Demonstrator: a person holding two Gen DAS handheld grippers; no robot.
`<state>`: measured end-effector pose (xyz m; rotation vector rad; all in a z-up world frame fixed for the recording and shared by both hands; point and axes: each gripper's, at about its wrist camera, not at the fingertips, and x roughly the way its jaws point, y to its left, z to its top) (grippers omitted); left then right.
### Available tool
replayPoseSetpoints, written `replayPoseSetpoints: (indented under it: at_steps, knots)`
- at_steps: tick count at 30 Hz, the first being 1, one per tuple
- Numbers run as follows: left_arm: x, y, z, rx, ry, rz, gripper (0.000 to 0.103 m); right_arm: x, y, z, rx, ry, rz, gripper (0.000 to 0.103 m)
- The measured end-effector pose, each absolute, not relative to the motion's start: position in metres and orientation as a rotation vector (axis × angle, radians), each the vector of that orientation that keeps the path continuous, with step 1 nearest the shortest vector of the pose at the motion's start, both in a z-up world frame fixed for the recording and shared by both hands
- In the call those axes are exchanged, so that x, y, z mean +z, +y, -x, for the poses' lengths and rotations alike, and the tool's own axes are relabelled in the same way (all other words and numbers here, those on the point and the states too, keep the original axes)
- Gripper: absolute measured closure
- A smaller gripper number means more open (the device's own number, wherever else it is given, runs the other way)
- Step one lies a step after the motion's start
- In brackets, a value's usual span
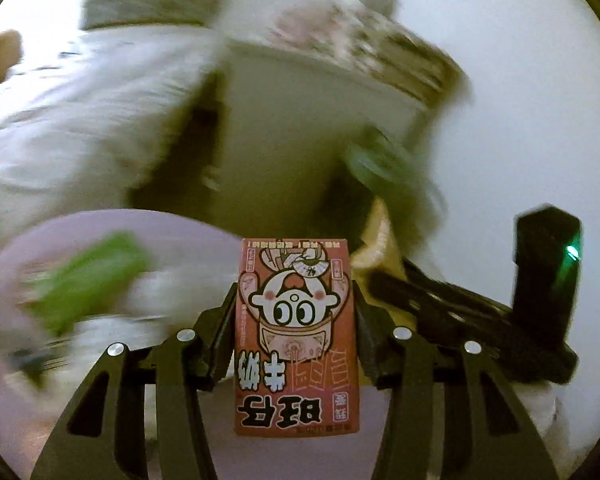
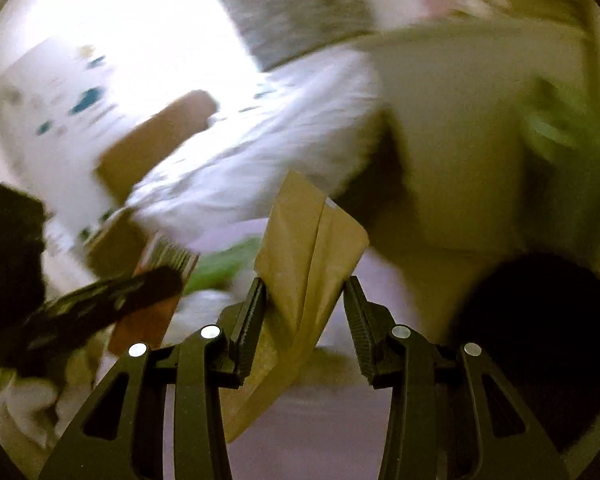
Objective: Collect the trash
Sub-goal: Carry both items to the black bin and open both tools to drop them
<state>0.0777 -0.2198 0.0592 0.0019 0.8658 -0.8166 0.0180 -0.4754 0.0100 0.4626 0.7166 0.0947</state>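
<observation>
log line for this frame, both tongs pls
left tongs: shut on red milk carton | right tongs: shut on brown paper bag | background: blurred

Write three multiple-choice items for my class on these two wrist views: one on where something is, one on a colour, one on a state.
1. Where is the brown paper bag?
A. Between the right tongs
B. On the bed
C. Under the milk carton

2. What is the milk carton's main colour?
A. Blue
B. Red
C. Yellow

3. How do the left tongs stand?
A. Wide open and empty
B. Shut on the carton
C. Out of view

Key: 1 A, the paper rises between the two pads; 2 B, the printed face is red; 3 B, both pads press the carton's sides.
</observation>
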Motion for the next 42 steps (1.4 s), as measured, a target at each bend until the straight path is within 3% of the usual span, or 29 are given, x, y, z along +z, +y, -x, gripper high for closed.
replayPoseSetpoints:
  at_steps: [8,16,24,26,28,30,42]
  knots:
    - [-0.041,-0.402,-0.092,-0.953,1.145,-0.160,0.053,-0.096,-0.603,-0.026,-0.158,1.005,-0.465,0.062]
    - [-0.105,-0.453,-0.106,-0.895,1.306,-0.237,0.052,-0.156,-0.627,-0.018,-0.178,1.151,-0.397,0.063]
    - [-0.107,-0.462,-0.096,-0.887,1.283,-0.300,0.051,-0.161,-0.621,-0.025,-0.203,1.167,-0.376,0.061]
    - [-0.105,-0.463,-0.094,-0.884,1.265,-0.308,0.045,-0.160,-0.615,-0.030,-0.216,1.163,-0.374,0.057]
    - [-0.103,-0.463,-0.095,-0.879,1.243,-0.305,0.027,-0.157,-0.617,-0.027,-0.222,1.152,-0.386,0.050]
    - [-0.099,-0.460,-0.092,-0.880,1.218,-0.300,0.021,-0.155,-0.616,-0.022,-0.229,1.144,-0.395,0.045]
    - [-0.039,-0.410,-0.068,-0.891,1.022,-0.220,0.019,-0.102,-0.594,0.001,-0.157,1.004,-0.457,0.045]
